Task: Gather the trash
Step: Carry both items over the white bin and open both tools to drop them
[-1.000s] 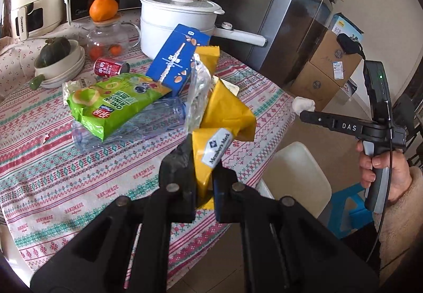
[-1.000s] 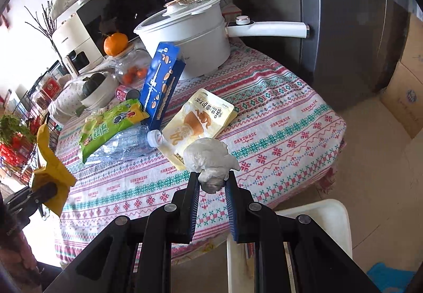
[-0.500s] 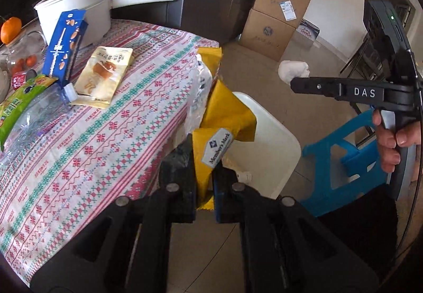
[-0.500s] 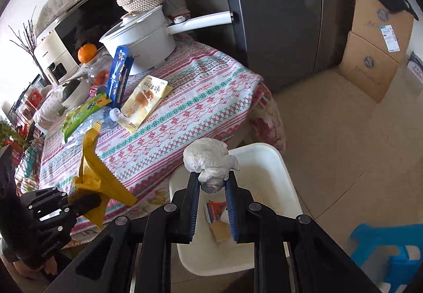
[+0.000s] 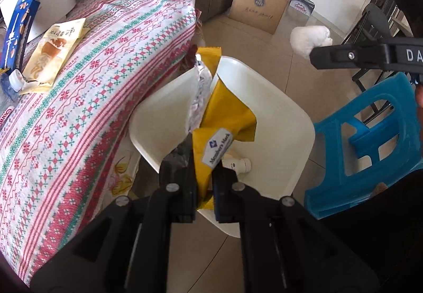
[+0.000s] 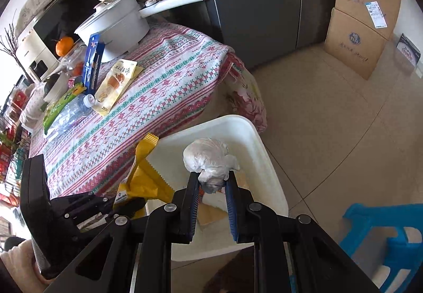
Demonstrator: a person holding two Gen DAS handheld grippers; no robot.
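My left gripper (image 5: 203, 171) is shut on a yellow snack wrapper (image 5: 224, 118) and holds it over the white trash bin (image 5: 285, 113) on the floor beside the table. My right gripper (image 6: 212, 183) is shut on a crumpled white tissue (image 6: 208, 158), also above the bin (image 6: 264, 155). The tissue shows in the left wrist view (image 5: 309, 39), right of the bin. The wrapper and left gripper (image 6: 132, 204) show in the right wrist view (image 6: 148, 179). A small white bottle (image 5: 238, 164) and some scraps lie inside the bin.
The table with a patterned cloth (image 6: 164, 91) holds a beige snack packet (image 6: 116, 84), a plastic bottle (image 6: 71, 113), a green packet (image 6: 63, 102), a blue carton (image 6: 92, 62) and a white pot (image 6: 116, 25). A blue stool (image 5: 370, 144) stands right of the bin. Cardboard boxes (image 6: 362, 23) stand by the fridge.
Both grippers have swung away from the table and down over the white bin, each still holding its piece of trash. The bin now fills the middle of both views.
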